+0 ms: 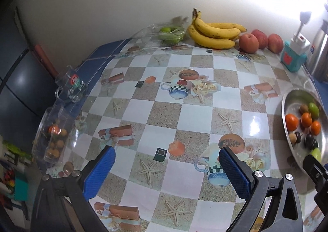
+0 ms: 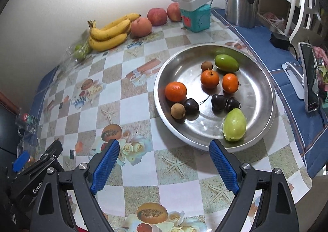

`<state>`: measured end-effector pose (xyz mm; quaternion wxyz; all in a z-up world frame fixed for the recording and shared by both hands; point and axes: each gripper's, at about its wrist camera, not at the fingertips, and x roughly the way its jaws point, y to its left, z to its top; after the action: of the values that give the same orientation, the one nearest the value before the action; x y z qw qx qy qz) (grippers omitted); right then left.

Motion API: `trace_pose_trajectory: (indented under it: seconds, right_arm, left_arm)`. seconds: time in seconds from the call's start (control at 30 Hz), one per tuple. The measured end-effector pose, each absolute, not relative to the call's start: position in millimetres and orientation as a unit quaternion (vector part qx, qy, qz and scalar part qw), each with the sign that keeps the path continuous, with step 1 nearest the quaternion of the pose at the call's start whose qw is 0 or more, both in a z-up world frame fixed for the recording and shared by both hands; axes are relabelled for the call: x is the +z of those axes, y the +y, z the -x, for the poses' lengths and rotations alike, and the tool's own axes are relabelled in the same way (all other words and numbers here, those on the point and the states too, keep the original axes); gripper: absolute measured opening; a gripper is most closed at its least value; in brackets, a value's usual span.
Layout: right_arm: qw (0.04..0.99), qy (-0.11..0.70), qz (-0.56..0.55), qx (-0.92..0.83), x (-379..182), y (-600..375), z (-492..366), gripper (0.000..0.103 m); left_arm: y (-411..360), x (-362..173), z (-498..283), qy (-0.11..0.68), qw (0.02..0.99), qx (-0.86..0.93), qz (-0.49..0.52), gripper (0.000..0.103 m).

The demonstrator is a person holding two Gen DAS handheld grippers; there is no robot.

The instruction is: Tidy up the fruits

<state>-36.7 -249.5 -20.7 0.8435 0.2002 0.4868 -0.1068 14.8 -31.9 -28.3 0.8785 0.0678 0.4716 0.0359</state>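
Both grippers above counter [image 2: 184, 188], tilted down. Left gripper [image 1: 166, 162]: blue fingers [image 1: 100, 172] spread wide, nothing btwn, over checkered cloth. Right gripper [image 2: 164, 158]: fingers [image 2: 224, 168] also released, empty, just short of steel tray [image 2: 264, 90] rim.

Tray holds small fruits: 3 oranges [image 2: 175, 91], 3 dark cherries [image 2: 191, 105], 2 brown longans [image 2: 178, 110], 2 green fruits [image 2: 234, 125] (type unclear).

Back by wall: banana bunch [image 2: 108, 33], 3 apples [image 2: 141, 26], bag of green fruit [image 1: 170, 33]. Clear container w/ fruit [image 1: 54, 135] at counter's left edge.
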Motion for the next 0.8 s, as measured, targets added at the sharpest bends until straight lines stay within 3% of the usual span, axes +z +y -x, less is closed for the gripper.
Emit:
trace_pose_trajectory:
  seconds: [0.8]
  right_arm:
    - [0.846,0.483,-0.200,-0.109,-19,-248,37,0.090]
  left_arm:
    - [-19,-37,-20,0.494,0.868,0.038,-0.040,0.102]
